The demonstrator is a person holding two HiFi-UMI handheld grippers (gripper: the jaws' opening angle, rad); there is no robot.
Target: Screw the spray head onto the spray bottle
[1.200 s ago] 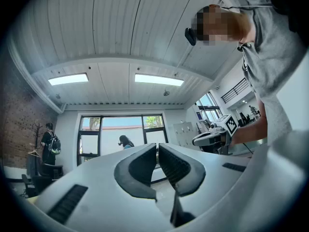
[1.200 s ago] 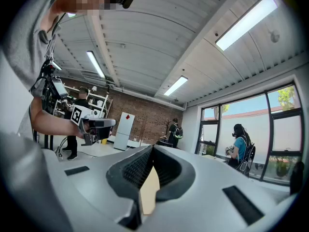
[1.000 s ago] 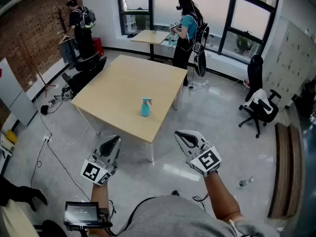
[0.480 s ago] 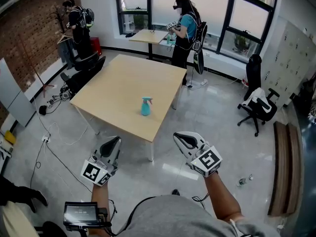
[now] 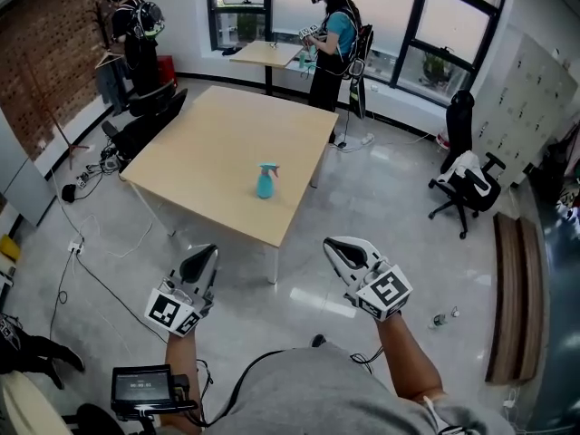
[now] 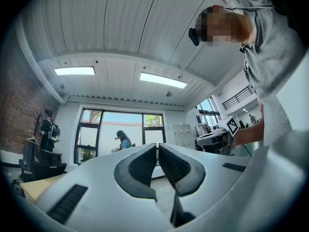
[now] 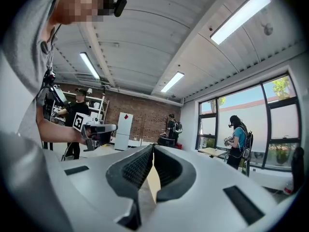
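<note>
A teal spray bottle (image 5: 265,180) with its spray head on top stands upright near the front right corner of a light wooden table (image 5: 208,157) in the head view. My left gripper (image 5: 207,254) hangs over the floor in front of the table, shut and holding nothing. My right gripper (image 5: 333,246) is beside it to the right, also shut and holding nothing. Both are well short of the bottle. In the left gripper view the left gripper (image 6: 157,147) points up at windows and ceiling. In the right gripper view the right gripper (image 7: 153,149) does likewise.
A person (image 5: 331,34) stands at a smaller table (image 5: 265,53) by the windows; another person (image 5: 131,27) stands at the back left near a brick wall. A black office chair (image 5: 458,175) is at the right. Cables (image 5: 91,243) trail on the floor at the left.
The head view has shifted slightly, so the table and bottle sit a little higher in the frame. Both grippers stay shut in about the same place.
</note>
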